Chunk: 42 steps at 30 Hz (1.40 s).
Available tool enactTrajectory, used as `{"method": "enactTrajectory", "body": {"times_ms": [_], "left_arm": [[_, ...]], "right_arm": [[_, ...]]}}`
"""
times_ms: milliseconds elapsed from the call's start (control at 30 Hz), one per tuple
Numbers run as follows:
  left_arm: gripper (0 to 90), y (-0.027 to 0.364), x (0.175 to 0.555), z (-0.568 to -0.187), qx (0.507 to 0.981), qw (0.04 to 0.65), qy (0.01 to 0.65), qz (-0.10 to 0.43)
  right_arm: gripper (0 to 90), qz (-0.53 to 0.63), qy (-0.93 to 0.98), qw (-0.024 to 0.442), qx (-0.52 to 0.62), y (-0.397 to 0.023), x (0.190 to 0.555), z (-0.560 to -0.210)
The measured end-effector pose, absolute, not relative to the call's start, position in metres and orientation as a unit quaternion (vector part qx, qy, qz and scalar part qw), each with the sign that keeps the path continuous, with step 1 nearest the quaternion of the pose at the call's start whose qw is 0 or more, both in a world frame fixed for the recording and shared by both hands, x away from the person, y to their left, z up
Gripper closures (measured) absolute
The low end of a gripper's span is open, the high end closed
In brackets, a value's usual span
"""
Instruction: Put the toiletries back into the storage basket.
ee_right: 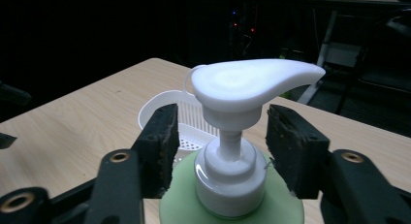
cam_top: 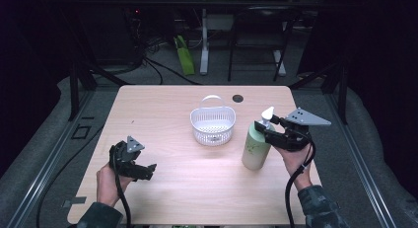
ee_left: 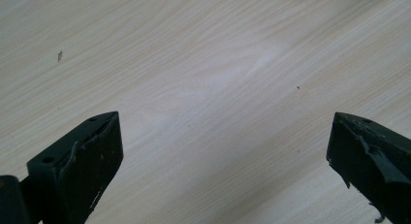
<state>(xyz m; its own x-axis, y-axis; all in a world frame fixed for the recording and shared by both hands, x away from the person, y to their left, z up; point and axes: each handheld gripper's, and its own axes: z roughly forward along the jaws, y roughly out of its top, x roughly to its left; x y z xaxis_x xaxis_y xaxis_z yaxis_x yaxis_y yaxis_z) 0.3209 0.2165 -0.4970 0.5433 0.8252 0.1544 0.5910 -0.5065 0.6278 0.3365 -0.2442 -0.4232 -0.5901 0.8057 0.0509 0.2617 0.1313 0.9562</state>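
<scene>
A pale green pump bottle (cam_top: 256, 146) with a white pump head (ee_right: 242, 86) stands upright at the right of the wooden table (cam_top: 162, 104). My right gripper (cam_top: 263, 128) reaches in level from the right at the bottle's top. In the right gripper view its jaws (ee_right: 220, 136) stand on either side of the white collar under the pump head. A narrow gap shows on each side, so the pads do not press. My left gripper (cam_top: 147, 171) rests low at the table's front left. Its jaws (ee_left: 225, 136) are wide open over bare wood.
A white perforated basket (cam_top: 213, 124) with a raised handle sits mid-table, just left of and behind the bottle; its rim (ee_right: 160, 105) shows beyond the left jaw. A dark round hole (cam_top: 238, 98) marks the table's far edge. Dark stands and cables lie beyond.
</scene>
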Motion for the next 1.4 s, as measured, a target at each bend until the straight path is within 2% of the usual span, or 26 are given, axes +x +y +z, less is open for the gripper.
{"method": "enactTrajectory", "body": {"times_ms": [167,233,300,400,1067,1200,1400], "left_arm": [[0.0,0.217,0.321,-0.497,0.839,0.262,0.422,0.222],[0.0,0.217,0.322,-0.497,0.839,0.262,0.422,0.222],[0.0,0.217,0.322,-0.497,0.840,0.262,0.421,0.220],[0.0,0.217,0.321,-0.497,0.840,0.261,0.421,0.221],[0.2,0.216,0.323,-0.500,0.840,0.264,0.430,0.198],[11.7,0.214,0.324,-0.499,0.847,0.272,0.422,0.174],[13.9,0.205,0.330,-0.505,0.860,0.235,0.423,0.158]], "right_arm": [[56.5,0.550,0.701,0.250,0.380,-0.247,0.336,-0.424],[57.5,0.550,0.701,0.249,0.380,-0.247,0.336,-0.424],[63.5,0.556,0.695,0.251,0.380,-0.248,0.335,-0.425],[66.3,0.563,0.691,0.252,0.376,-0.248,0.334,-0.424],[67.3,0.574,0.681,0.247,0.382,-0.249,0.332,-0.423],[67.2,0.575,0.681,0.246,0.382,-0.250,0.332,-0.423],[67.0,0.573,0.683,0.247,0.379,-0.249,0.332,-0.421]]}}
